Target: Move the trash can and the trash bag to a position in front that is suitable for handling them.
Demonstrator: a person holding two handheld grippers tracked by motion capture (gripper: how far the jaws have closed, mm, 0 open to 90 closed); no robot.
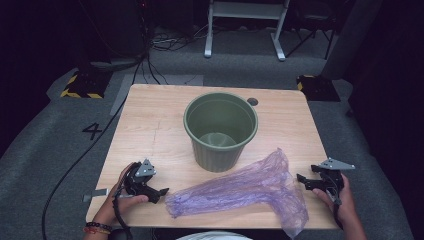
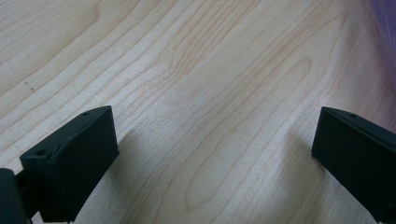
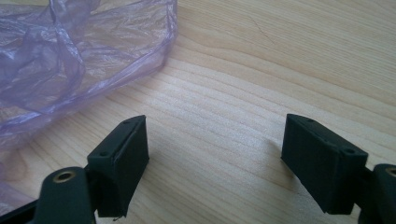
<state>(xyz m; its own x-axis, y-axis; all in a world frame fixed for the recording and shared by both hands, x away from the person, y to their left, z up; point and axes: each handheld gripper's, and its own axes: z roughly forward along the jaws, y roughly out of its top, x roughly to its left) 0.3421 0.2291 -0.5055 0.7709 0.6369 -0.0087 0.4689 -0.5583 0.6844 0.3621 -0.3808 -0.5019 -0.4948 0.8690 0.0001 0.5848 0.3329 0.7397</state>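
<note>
A green ribbed plastic bin [image 1: 220, 131] stands upright and empty in the middle of the wooden table [image 1: 150, 125]. In front of it lies a crumpled, see-through purple plastic bag [image 1: 245, 189], stretched along the front edge and hanging slightly over it at the right. My left gripper [image 1: 161, 192] rests on the table at the front left, open, its tips a little short of the bag's left end. My right gripper [image 1: 303, 180] sits at the front right, open, just right of the bag [image 3: 70, 60]. In the left gripper view a sliver of the bag [image 2: 387, 18] shows at the top right.
A round cable hole [image 1: 252, 101] lies at the table's back edge. On the floor are a black cable [image 1: 75, 165], a painted number 4 [image 1: 92, 130], yellow-black striped bases [image 1: 80, 90] and a white frame stand [image 1: 245, 25] behind the table.
</note>
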